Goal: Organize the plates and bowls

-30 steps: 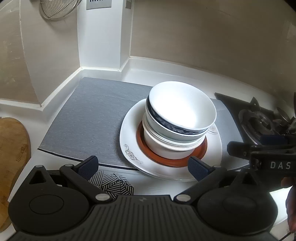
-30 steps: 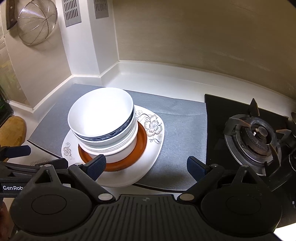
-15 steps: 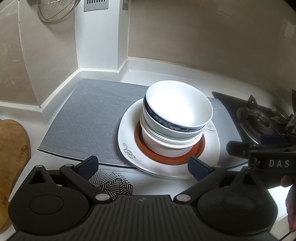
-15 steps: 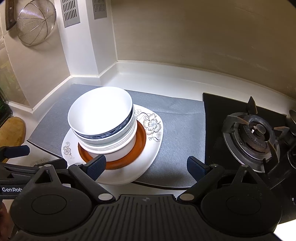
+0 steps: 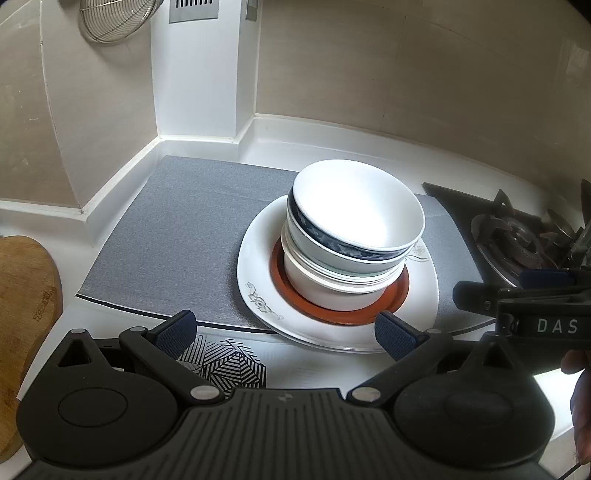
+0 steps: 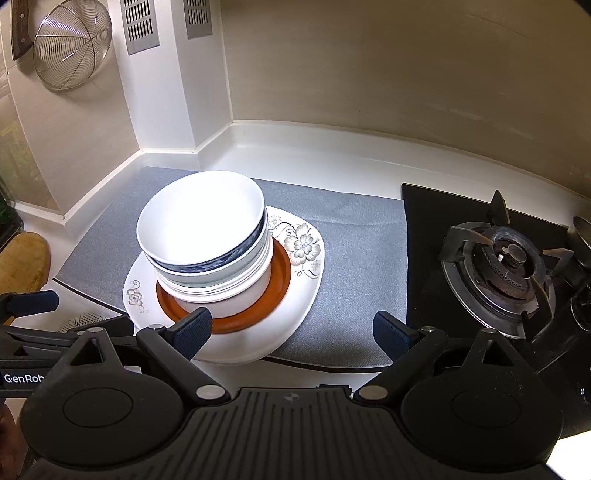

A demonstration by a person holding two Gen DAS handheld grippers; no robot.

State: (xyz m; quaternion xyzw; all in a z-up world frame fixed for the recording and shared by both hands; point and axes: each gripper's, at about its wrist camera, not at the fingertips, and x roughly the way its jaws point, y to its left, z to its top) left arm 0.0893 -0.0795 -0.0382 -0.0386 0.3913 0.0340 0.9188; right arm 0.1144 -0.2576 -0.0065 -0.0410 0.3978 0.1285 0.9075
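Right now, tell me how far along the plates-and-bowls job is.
Done, by the look of it: the bowls are nested in one stack on the orange plate, which sits on the floral plate on the grey mat. In hand: nothing. The left gripper and right gripper are both open, short of the stack. Left: possibly squaring the leaning bowls, or nothing.

A white table (image 6: pixel 332 162) is tucked into a corner of beige walls (image 6: pixel 406 66), with a white column (image 5: pixel 199 74) set in that corner. Two vent grilles (image 6: pixel 139 26) are fixed on the column, and a wire strainer (image 6: pixel 70 48) is hung beside them. A grey mat (image 5: pixel 177 229) is laid on the table, a gas burner (image 6: pixel 506 266) is built in at the right, and a wooden board (image 5: pixel 22 295) is seen at the left.
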